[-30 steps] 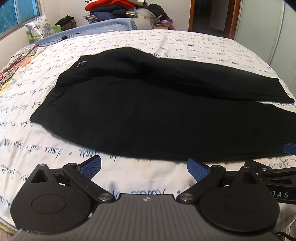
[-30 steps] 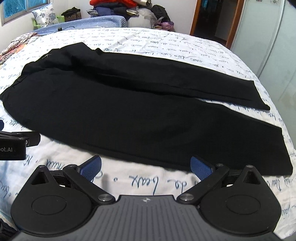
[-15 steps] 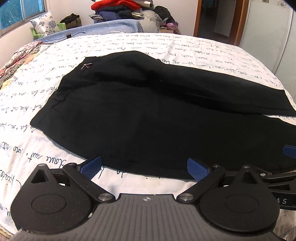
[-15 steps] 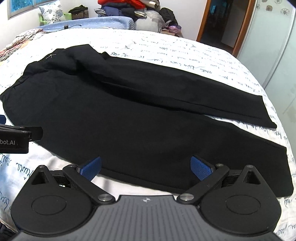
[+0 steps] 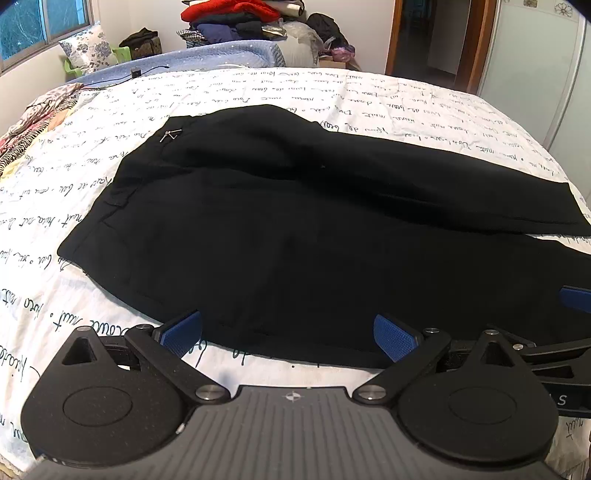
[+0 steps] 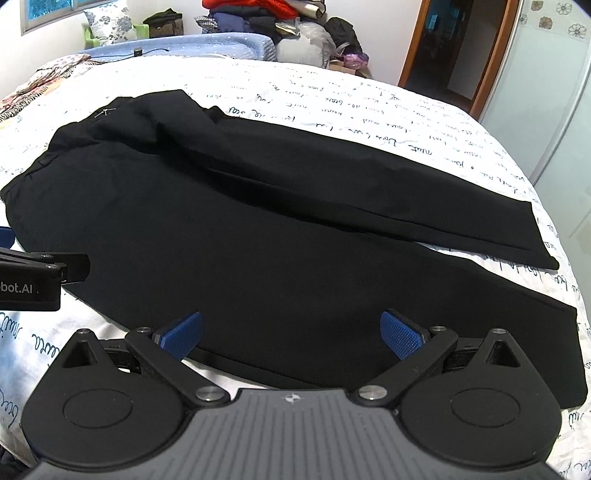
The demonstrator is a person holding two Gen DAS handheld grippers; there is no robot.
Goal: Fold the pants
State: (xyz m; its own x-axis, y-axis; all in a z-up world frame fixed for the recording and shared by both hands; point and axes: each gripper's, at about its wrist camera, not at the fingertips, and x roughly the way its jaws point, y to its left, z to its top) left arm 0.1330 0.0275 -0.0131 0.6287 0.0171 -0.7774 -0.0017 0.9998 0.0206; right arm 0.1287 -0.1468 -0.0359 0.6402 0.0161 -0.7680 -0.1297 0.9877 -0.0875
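- The black pants lie flat on a big bed with a white bedsheet that has dark handwriting printed on it.
- The pants lie sideways across the bed. The waist end is on the left and the two leg ends are on the right.
- The long way of the pants runs from left to right, and it tips a little toward the near right corner.
- The far leg and the near leg spread apart at the right, and a thin strip of sheet shows between them.
- A small silver hook sits on the waist end, at the far left corner.
- The left gripper hangs over the near edge of the pants, close to the waist end. Its blue fingers are spread wide and hold nothing.
- The right gripper hangs over the near edge of the near leg. Its blue fingers are spread wide too, and they hold nothing.
- The two grippers are side by side, near each other.
- A pile of clothes sits far behind the bed, and a flowery pillow is by the window.
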